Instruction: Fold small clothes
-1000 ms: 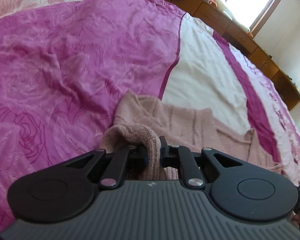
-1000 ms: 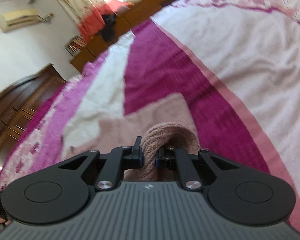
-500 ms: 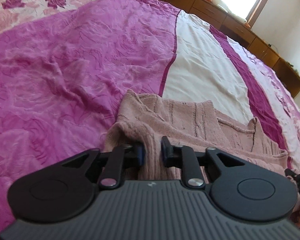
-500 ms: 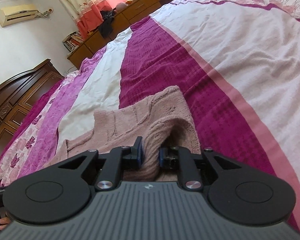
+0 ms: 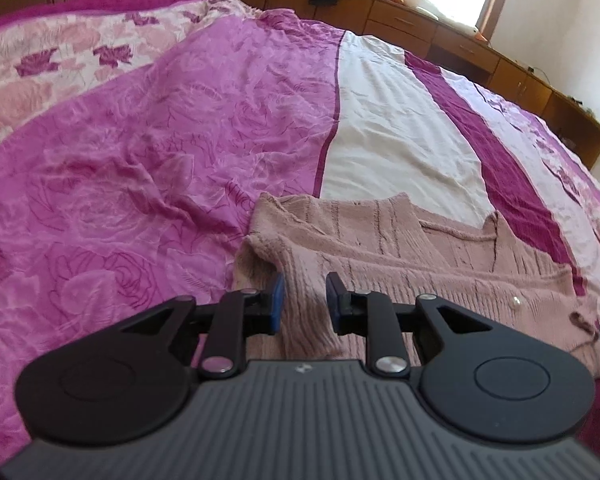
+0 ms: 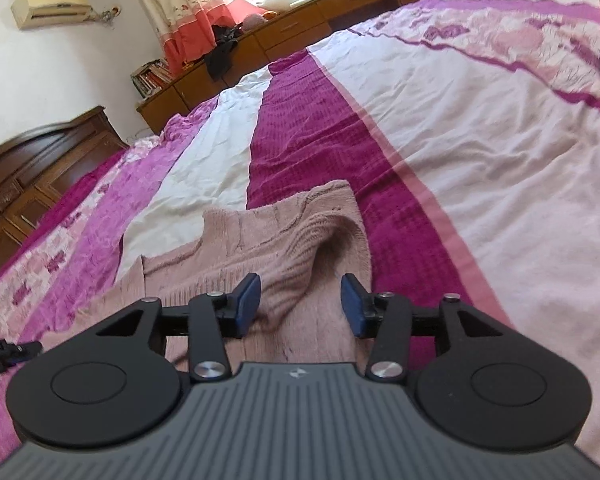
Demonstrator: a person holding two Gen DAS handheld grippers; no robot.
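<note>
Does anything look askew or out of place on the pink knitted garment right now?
Yes. The pink knitted garment is not flat: beside the open right gripper its folded edge humps up in a hollow ridge. Near the open left gripper the corner curls over. Nothing looks torn or spilled.

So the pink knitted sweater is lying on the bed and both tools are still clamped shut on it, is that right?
Not quite. The pink knitted sweater does lie on the bed, but both tools are open. The left wrist view shows the left tool with jaws apart, and the right wrist view shows the same for the right tool.
</note>
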